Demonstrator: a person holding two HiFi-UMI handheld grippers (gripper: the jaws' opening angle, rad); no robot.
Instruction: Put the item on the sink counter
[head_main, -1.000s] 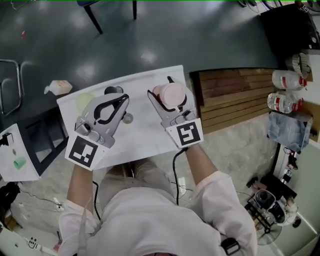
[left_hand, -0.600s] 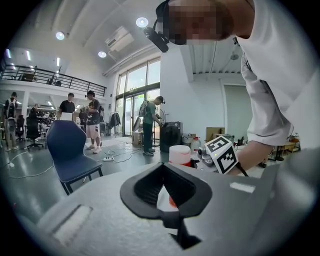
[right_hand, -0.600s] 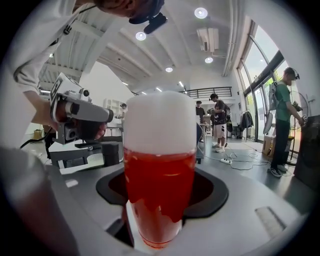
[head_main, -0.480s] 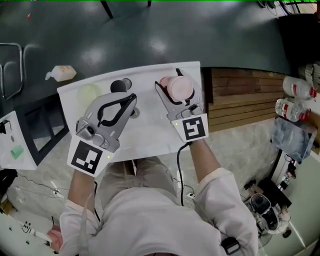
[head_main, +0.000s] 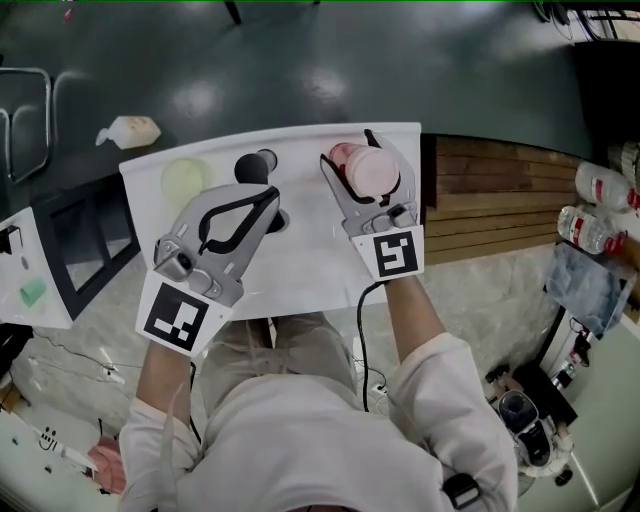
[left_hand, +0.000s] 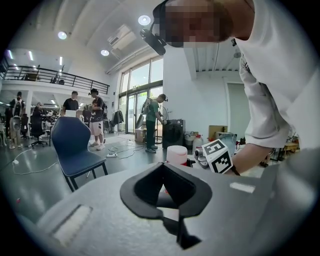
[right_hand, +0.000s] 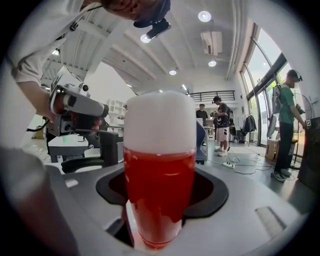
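1. The translucent red plastic bottle with a rounded white cap (right_hand: 159, 175) is clamped between the jaws of the right gripper (head_main: 350, 150). The pads press on its lower body from both sides.
2. Its long axis runs square across the jaws, cap end up. In the head view it shows cap-first over the far right part of the flat white table (head_main: 310, 250).
3. I cannot tell whether its base touches the table or hangs just above it.
4. The left gripper (head_main: 270, 195) has its jaws together with nothing between them. It sits over the middle of the table, beside a short black cylinder (head_main: 255, 165) and well apart from the bottle.
5. A pale green round disc (head_main: 185, 180) lies at the far left.
6. Judgement: the right gripper alone does the placing. The bottle should go straight down along its own axis onto bare table beneath, then the jaws part.
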